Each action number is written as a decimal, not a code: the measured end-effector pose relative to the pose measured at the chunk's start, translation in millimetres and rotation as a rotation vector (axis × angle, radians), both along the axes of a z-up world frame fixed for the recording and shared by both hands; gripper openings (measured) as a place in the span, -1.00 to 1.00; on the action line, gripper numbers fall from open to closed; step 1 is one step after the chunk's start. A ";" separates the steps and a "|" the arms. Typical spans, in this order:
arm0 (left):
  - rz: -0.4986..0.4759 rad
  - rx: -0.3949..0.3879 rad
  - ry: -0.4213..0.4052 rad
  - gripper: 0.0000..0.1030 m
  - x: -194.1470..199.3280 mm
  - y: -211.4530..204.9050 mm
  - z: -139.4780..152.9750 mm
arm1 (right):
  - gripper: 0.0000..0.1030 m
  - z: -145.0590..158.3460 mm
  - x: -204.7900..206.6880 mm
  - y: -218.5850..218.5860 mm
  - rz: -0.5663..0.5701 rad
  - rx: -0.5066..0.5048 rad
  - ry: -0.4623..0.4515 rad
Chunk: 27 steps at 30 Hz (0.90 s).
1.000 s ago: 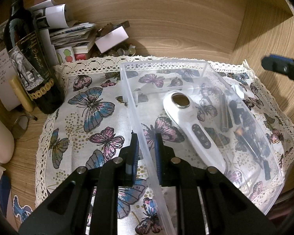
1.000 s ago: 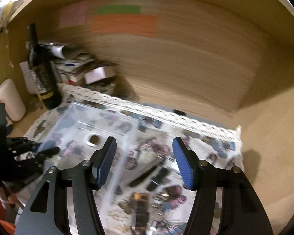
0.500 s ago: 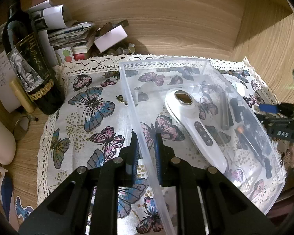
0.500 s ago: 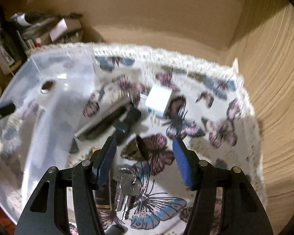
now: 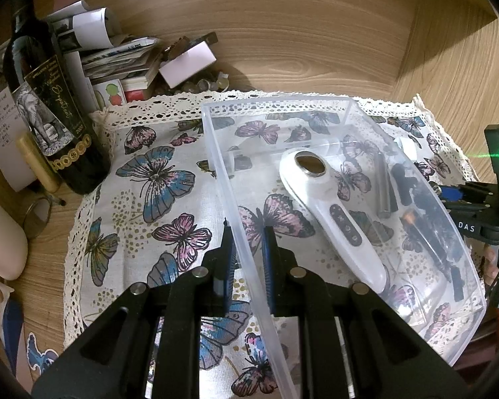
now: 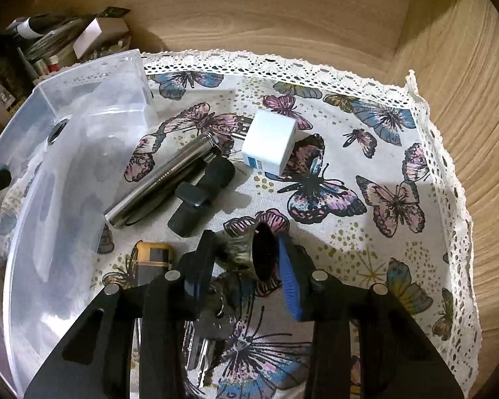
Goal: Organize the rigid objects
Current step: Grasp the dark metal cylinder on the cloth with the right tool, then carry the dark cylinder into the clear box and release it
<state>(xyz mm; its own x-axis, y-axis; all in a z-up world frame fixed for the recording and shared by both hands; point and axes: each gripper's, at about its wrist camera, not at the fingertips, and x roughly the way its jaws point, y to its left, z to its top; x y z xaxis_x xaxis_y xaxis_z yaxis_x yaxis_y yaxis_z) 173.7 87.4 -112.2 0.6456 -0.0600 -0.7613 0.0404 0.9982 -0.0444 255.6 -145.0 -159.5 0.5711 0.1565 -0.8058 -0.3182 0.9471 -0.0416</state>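
Observation:
My left gripper (image 5: 248, 249) is shut on the near wall of a clear plastic bin (image 5: 236, 229), which holds a white handheld device (image 5: 329, 206). The bin (image 6: 50, 153) also shows at the left of the right wrist view. My right gripper (image 6: 246, 256) is shut on a small dark metal bell (image 6: 249, 252) that rests on the butterfly cloth (image 6: 396, 206). Beside the bin lie a silver metal tube (image 6: 159, 183), a black cylinder part (image 6: 199, 196), a white charger cube (image 6: 269, 143), a yellow-ended lighter (image 6: 153, 259) and keys (image 6: 209, 326).
A dark wine bottle (image 5: 50, 113) stands at the cloth's far left, with stacked papers and boxes (image 5: 129, 63) behind it. Wooden walls (image 5: 316, 40) close in the back and right. The right gripper's body (image 5: 482, 219) shows at the bin's right side.
The right gripper came down over the cloth beside the bin and its jaws closed around the small bell. The left gripper kept its hold on the bin wall.

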 end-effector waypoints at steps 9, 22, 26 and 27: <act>-0.002 0.007 -0.002 -0.70 0.1 -1.2 0.1 | -0.34 39.0 -19.4 -1.6 -0.005 0.020 -0.104; -0.001 0.006 -0.002 -0.69 0.4 -1.7 0.3 | -0.34 100.1 -42.3 43.1 0.138 0.056 -0.267; -0.001 0.005 -0.002 -0.69 0.4 -2.4 0.5 | -0.34 100.5 -46.2 61.3 0.194 0.058 -0.274; -0.002 0.006 -0.002 -0.69 0.8 -2.9 0.7 | -0.34 99.7 -46.9 65.2 0.208 0.057 -0.272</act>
<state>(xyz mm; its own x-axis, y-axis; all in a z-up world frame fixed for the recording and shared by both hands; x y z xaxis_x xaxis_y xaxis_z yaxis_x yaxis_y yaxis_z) 174.5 84.5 -111.5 0.6472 -0.0569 -0.7602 0.0423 0.9984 -0.0387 208.7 -79.7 -59.8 0.7150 0.3327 -0.6149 -0.4891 0.8665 -0.0999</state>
